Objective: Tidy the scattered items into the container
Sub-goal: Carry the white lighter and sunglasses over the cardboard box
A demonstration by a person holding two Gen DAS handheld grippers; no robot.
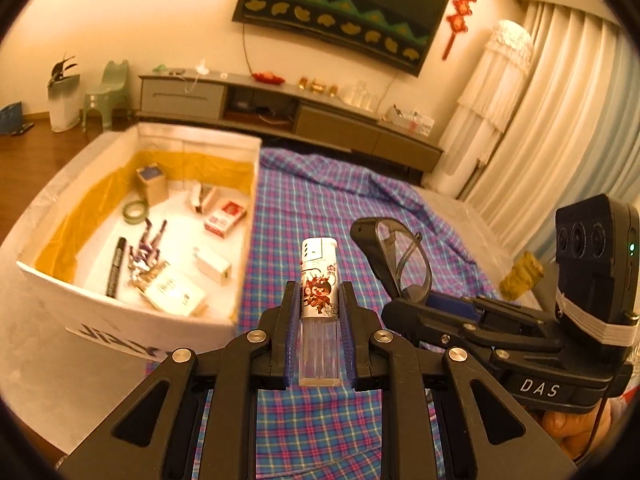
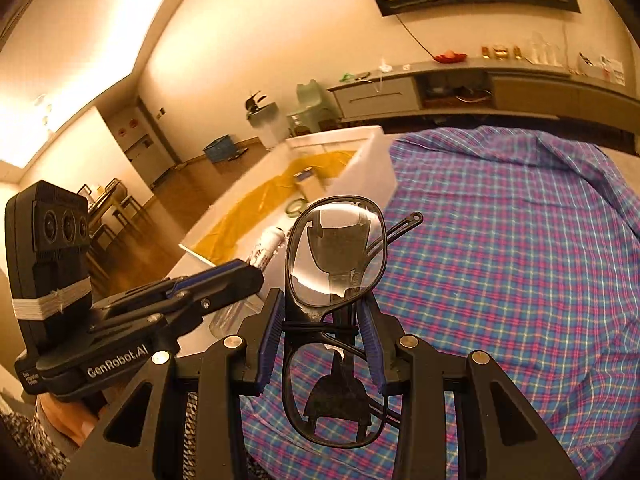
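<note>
My left gripper is shut on a white lighter with a cartoon print, held upright above the plaid cloth, just right of the box. My right gripper is shut on black-framed glasses, gripped at the bridge, one lens standing above the fingers. The glasses and right gripper also show in the left wrist view, to the right of the lighter. The white box with yellow lining holds a marker, tape roll, small boxes and other items. In the right wrist view the box lies ahead to the left.
The plaid cloth covers the table. A yellowish cork-like object lies at the right behind the right gripper. A TV cabinet, a green chair and a bin stand beyond, curtains at right.
</note>
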